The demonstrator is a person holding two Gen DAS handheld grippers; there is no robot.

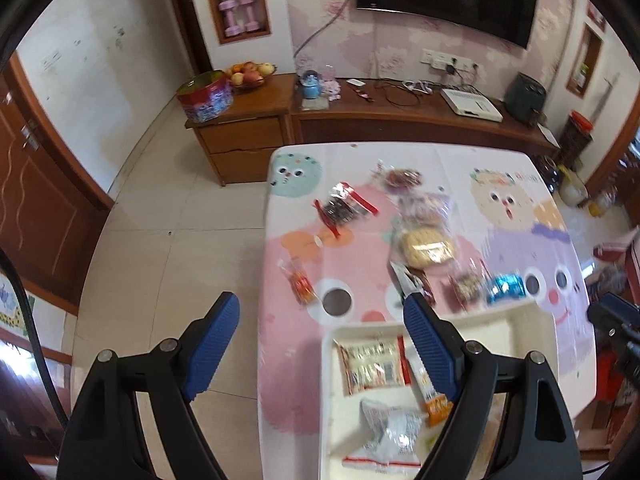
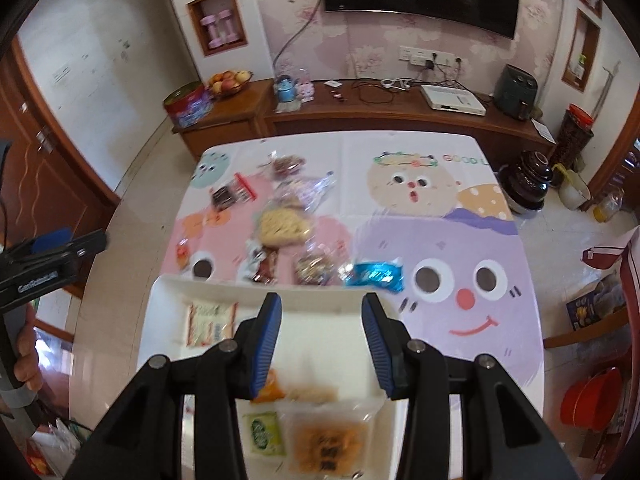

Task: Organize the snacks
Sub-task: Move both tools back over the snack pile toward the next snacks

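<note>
Here the left gripper [image 1: 320, 314] has its blue fingers [image 1: 212, 344] spread wide and released, with nothing between them; it hangs over the left edge of the surface [image 1: 360, 168], at the lower middle of the left wrist view. The right gripper [image 2: 320, 308] has its fingers [image 2: 266, 344] closer together but also apart, and they hold nothing; they hang above the white tray [image 2: 320, 300] in the lower middle of the right wrist view.

The tray lies at the near edge of the surface and already has several snacks inside: a red and white packet [image 1: 372, 364], an orange stick packet [image 1: 430, 390] and a silver packet [image 1: 390, 428] in the left wrist view, and a green packet [image 2: 264, 432] and an orange cracker bag [image 2: 328, 440] at the bottom of the right wrist view.

Beyond the tray, more snacks are spread on the cartoon cloth: a blue wrapper [image 2: 376, 276] just beside the far rim of the tray, a brown bar [image 2: 266, 268], a clear bag of yellow cakes [image 2: 282, 226], a dark packet with a red strip [image 2: 232, 194] and a small orange sweet [image 2: 183, 254] toward the left.

A hand [image 2: 26, 356] shows at the lower left edge of the right wrist view.
</note>
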